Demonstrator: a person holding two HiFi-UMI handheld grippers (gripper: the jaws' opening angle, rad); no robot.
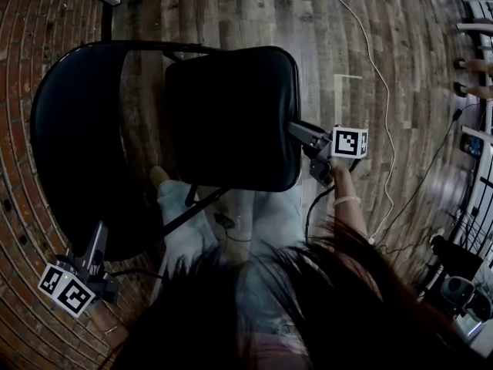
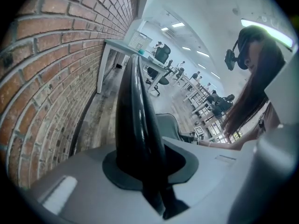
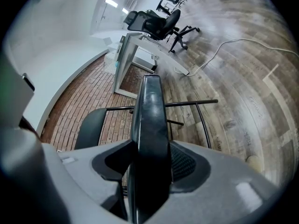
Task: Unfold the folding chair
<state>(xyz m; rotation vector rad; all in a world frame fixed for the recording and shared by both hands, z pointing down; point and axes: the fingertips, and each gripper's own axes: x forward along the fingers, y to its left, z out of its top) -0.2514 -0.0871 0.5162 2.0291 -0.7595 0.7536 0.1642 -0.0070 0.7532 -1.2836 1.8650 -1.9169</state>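
A black folding chair stands on the wooden floor beside a brick wall. In the head view its padded seat (image 1: 231,118) is in the middle and its backrest (image 1: 77,145) at the left. My left gripper (image 1: 98,241) is shut on the lower edge of the backrest, which stands edge-on between the jaws as a black padded rim (image 2: 138,125). My right gripper (image 1: 299,132) is shut on the right edge of the seat, seen edge-on as a black slab (image 3: 149,125). The chair's thin black frame tube (image 3: 187,104) runs behind it.
The brick wall (image 1: 23,52) is close on the left. A white cable (image 1: 370,60) snakes over the floor at the right. A white desk (image 3: 135,43) and office chairs (image 3: 159,24) stand further off. The person's legs (image 1: 181,222) are right below the chair.
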